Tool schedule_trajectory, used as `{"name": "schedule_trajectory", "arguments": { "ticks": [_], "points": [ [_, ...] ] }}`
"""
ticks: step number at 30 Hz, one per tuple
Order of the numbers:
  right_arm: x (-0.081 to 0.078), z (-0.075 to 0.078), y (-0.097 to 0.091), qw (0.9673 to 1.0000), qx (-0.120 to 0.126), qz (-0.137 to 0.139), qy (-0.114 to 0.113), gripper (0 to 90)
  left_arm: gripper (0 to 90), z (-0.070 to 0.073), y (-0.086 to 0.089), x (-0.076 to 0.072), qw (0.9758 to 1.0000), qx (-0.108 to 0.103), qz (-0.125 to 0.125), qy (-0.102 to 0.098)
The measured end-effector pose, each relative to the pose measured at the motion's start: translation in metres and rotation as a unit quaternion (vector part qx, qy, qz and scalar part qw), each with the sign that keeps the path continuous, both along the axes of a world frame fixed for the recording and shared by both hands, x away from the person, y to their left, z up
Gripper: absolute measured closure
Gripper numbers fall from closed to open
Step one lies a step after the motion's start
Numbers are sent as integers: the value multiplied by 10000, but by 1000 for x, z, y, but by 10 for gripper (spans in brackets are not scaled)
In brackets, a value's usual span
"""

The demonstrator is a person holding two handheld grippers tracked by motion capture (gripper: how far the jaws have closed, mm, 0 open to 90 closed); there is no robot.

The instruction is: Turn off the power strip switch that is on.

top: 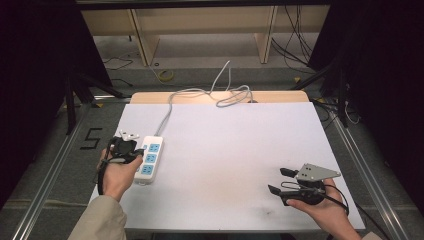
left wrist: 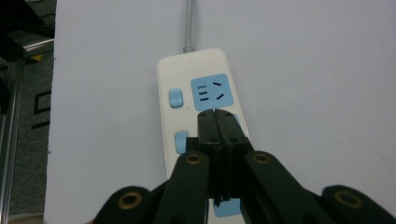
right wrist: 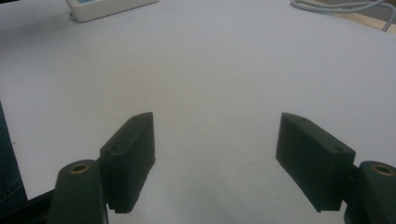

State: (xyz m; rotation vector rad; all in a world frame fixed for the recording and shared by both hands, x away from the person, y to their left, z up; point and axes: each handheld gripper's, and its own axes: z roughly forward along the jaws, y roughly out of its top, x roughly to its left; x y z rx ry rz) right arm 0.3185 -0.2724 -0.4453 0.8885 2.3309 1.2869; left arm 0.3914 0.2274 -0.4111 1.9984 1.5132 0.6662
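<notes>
The power strip (top: 149,160) lies flat near the left edge of the white worktop (top: 230,150), its grey cable (top: 200,95) running away to the far edge and coiling there. The left gripper (left wrist: 218,122) sits right over the strip's middle socket, jaws pressed together with nothing between them; whether the tips touch the socket face I cannot tell. The right gripper (top: 280,181) rests well apart at the near right, jaws spread and empty.

Assessment: the strip looks like a rigid plastic shell, light to moderate in weight, smooth and likely slippery on its rounded faces. The best hold appears to be across its narrow width, on the long side walls near the middle, clear of the blue switches (left wrist: 175,97). The stiff cable will likely drag and turn the strip if it is lifted by one end.
</notes>
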Motion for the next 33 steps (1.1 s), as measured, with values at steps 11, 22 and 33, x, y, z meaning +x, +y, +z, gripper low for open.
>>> {"name": "schedule_trajectory", "arguments": {
  "ticks": [11,22,33],
  "points": [
    [0,0,0,10000,-11,-4,2,286,897,0,2,9,9999,19,73,70],
    [0,0,0,10000,-23,-6,0,286,897,3,2,18,9998,46,110,181],
    [0,-1,0,10000,-55,16,-5,286,897,2,1,25,9996,46,137,245]
  ]
}}
